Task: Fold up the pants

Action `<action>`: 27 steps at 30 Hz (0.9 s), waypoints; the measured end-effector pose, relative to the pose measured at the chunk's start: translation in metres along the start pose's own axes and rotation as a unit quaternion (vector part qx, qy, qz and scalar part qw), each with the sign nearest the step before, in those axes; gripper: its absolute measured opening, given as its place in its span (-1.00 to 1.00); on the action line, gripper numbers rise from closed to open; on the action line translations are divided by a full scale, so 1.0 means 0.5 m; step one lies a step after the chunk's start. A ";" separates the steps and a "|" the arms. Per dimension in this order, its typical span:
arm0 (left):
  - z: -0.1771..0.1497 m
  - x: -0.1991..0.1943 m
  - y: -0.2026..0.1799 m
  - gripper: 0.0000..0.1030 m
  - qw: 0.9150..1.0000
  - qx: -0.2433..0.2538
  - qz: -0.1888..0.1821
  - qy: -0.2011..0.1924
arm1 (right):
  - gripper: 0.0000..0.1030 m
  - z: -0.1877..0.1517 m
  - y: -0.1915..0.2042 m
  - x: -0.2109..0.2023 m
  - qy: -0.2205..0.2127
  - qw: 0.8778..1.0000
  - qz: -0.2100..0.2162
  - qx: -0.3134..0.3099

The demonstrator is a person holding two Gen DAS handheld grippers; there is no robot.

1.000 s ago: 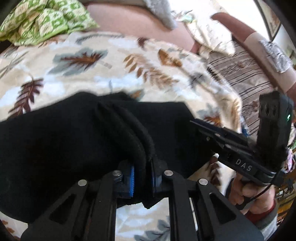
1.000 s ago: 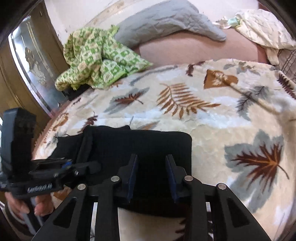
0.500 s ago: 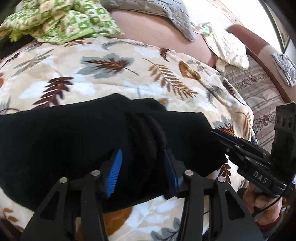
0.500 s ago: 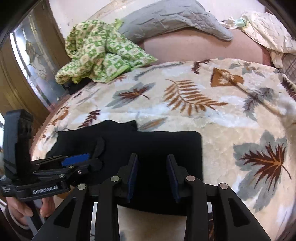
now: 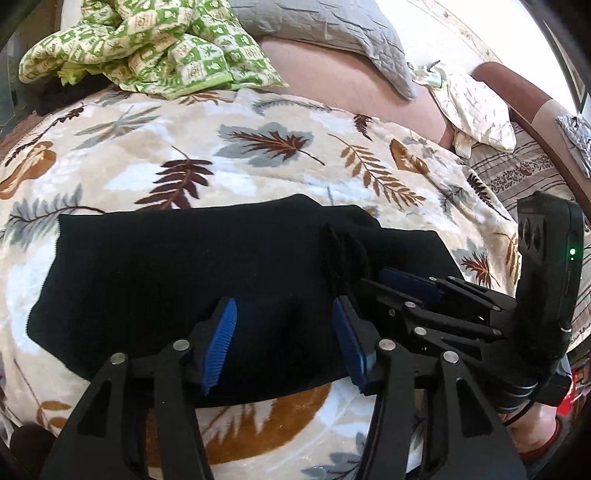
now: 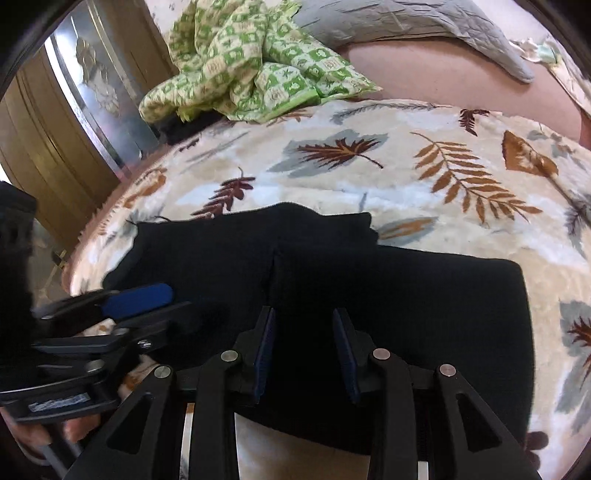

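Note:
Black pants (image 5: 177,266) lie folded flat on a leaf-patterned blanket (image 5: 258,155), with a thick ridge of bunched cloth (image 5: 343,254) near their right part. My left gripper (image 5: 284,336) is open and empty, its blue pads just above the pants' near edge. The pants also show in the right wrist view (image 6: 369,288). My right gripper (image 6: 304,343) is open and empty over the pants' near edge. Each gripper shows in the other's view, the right (image 5: 424,291) and the left (image 6: 122,306).
A green checked cloth (image 5: 147,48) and a grey quilted pillow (image 5: 332,33) lie at the far end of the bed. A wooden wardrobe with a mirror (image 6: 74,118) stands at the left. A striped sofa (image 5: 524,173) is to the right.
My left gripper let go of the bunched pants fold and opened wide, then drew back. The pants settled flat. My right gripper stayed open and backed off a little.

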State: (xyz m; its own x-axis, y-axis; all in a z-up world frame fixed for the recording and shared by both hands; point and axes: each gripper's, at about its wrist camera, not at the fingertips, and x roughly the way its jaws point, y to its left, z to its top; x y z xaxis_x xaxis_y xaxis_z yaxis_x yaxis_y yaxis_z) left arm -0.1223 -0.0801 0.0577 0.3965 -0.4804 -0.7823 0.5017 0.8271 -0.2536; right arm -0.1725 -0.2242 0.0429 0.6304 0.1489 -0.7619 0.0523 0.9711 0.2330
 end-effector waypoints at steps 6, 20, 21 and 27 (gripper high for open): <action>-0.002 -0.026 0.026 0.38 1.000 -0.020 0.012 -0.016 | -0.33 0.007 0.001 -0.032 -0.001 1.000 0.011 0.004; -0.027 -0.048 0.086 0.38 0.998 -0.054 0.034 -0.016 | -0.21 -0.013 0.038 -0.018 0.017 1.000 0.023 0.000; -0.027 -0.048 0.090 0.38 0.998 -0.057 0.033 -0.016 | -0.19 -0.015 0.041 -0.015 0.017 1.000 0.021 -0.001; -0.031 -0.045 0.107 0.38 0.997 -0.071 0.026 -0.014 | -0.16 -0.002 0.014 -0.046 -0.009 1.000 0.004 0.010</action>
State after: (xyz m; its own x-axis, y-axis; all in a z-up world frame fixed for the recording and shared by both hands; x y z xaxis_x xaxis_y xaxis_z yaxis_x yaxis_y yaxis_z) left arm -0.1165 -0.0204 0.0530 0.4423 -0.4415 -0.7807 0.3666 0.8834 -0.2919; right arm -0.1875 -0.2208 0.0612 0.6448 0.1521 -0.7490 0.0624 0.9663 0.2499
